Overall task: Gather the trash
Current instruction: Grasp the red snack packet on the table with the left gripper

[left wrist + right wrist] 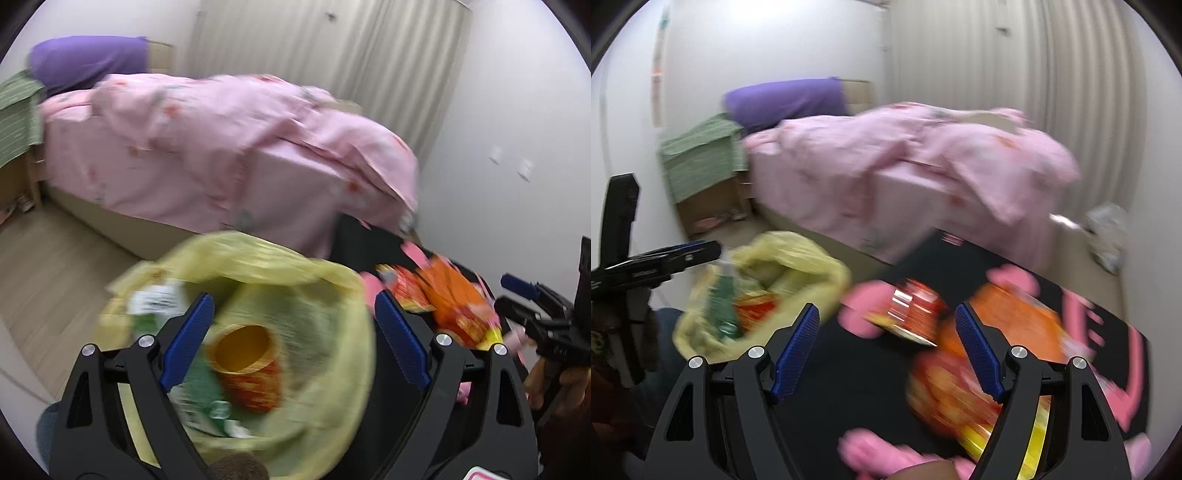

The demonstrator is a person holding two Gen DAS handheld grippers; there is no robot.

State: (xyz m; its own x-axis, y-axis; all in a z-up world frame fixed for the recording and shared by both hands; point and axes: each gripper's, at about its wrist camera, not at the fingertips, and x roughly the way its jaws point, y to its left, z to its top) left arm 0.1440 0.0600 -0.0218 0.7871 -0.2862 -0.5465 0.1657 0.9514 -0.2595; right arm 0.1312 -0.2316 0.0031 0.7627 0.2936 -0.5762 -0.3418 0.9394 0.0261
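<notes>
A yellow trash bag [332,295] gapes open on the floor, holding a red-and-yellow cup [247,363] with its mouth up and green wrappers [155,306], while orange and red snack packets [960,350] lie just beside it on a black-and-pink mat [849,387].

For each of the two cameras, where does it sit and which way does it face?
Left wrist: on the left tool, open, above the yellow bag holding a cup; the right tool shows at the right edge.
Right wrist: on the right tool, open, over wrappers on a black mat; the left tool shows at the left.
Shared: bag, wrappers, pink bed.
</notes>
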